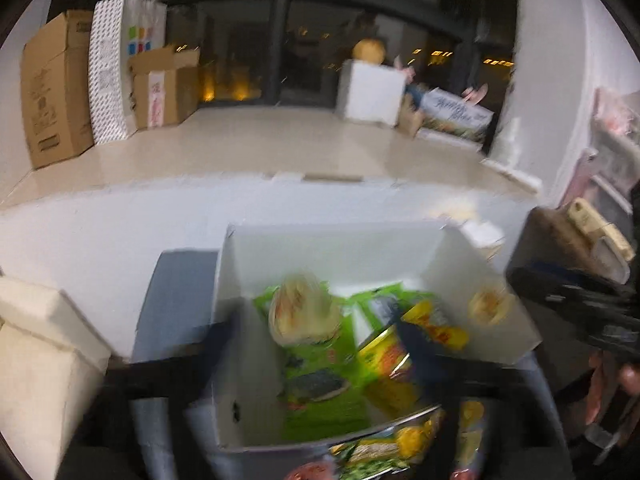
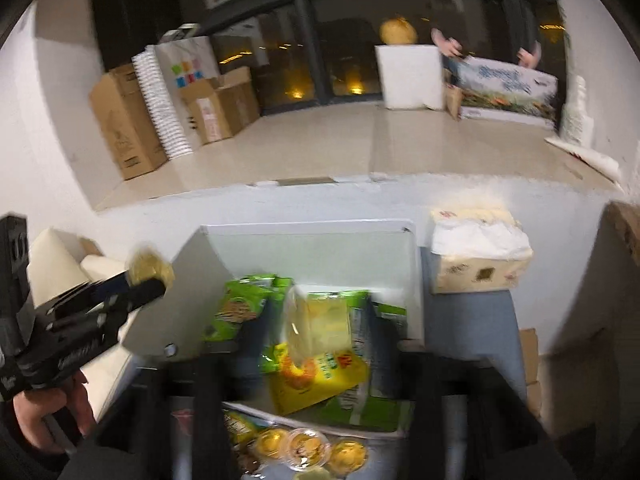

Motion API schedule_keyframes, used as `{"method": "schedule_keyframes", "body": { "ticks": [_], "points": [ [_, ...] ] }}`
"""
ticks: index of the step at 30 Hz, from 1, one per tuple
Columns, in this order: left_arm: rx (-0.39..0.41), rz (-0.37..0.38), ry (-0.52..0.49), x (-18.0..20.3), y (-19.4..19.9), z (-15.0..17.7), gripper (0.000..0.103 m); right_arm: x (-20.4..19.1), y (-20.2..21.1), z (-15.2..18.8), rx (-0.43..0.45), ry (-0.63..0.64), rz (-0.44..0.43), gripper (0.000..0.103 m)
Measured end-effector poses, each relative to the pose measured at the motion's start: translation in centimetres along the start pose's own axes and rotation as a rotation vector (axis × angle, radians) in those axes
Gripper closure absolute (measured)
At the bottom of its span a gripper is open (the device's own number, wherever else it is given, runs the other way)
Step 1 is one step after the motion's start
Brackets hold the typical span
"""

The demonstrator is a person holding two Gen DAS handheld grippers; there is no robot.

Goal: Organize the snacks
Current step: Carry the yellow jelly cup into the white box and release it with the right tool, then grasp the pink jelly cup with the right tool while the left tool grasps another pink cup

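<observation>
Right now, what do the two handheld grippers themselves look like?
Both are black, blocky, pistol-style tools. The left gripper shows ribbed black plastic, a blue stretch along one finger and a yellowish tip. The right gripper looks alike but is blurred, also with a yellowish tip. No sleeve is clear near the left hand.

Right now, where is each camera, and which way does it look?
Left wrist view: on the left gripper, looking down into the white cardboard box of green and yellow snack packets; the right gripper shows beside it.
Right wrist view: on the right gripper, facing the same box; the left gripper and hand show.
Both share the box, packets, dark window.
</observation>
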State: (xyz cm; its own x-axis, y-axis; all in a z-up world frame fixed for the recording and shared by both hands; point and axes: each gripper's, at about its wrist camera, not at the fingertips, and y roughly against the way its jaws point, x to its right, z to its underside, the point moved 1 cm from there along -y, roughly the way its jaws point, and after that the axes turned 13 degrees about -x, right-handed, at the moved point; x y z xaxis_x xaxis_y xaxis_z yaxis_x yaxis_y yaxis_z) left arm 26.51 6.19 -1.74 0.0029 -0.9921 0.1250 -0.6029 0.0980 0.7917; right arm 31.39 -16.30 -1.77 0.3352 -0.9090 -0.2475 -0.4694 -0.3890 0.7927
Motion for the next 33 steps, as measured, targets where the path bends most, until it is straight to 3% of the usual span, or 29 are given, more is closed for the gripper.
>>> {"method": "schedule_keyframes", "body": {
  "ticks": [1,5,9,15,19,23,27,33],
  "points": [
    [0.01,0.002,-0.001,-0.1,0.1,0.3,0.0,0.5,0.2,0.2,0.009,-0.019,-0.016,0.002],
    [0.001,-0.007,-0.014,-0.2,0.4,0.9,0.0,1.4,0.2,0.4,-0.018,-0.051,-0.025,0.0],
    [0.014,0.01,-0.009,-0.3,1.6,1.2,0.0,0.9,1.1,0.5,0.014,-0.027,-0.013,0.0],
    [0.035,0.031,-0.015,-0.3,4.0,2.4,0.0,-1.6,2.7,2.0,0.043,0.087,0.026,0.0],
    [0.048,0.065,-0.017,-0.4,6.0,6.2,0.0,-2.8,3.5,5.8,0.018,0.129,0.023,0.0],
    [0.051,0.066,-0.052,0.1,7.4,13.0,0.0,-2.7,3.0,12.0,-0.015,0.161,-0.001,0.0],
    [0.021,0.112,-0.007,-0.1,7.4,17.7,0.0,-1.3,1.1,18.0,-0.07,0.099,-0.008,0.0],
    [-0.035,0.152,0.071,-0.8,6.3,20.7,0.0,-0.8,-0.5,19.9,-0.086,0.09,0.003,0.0]
  ]
}}
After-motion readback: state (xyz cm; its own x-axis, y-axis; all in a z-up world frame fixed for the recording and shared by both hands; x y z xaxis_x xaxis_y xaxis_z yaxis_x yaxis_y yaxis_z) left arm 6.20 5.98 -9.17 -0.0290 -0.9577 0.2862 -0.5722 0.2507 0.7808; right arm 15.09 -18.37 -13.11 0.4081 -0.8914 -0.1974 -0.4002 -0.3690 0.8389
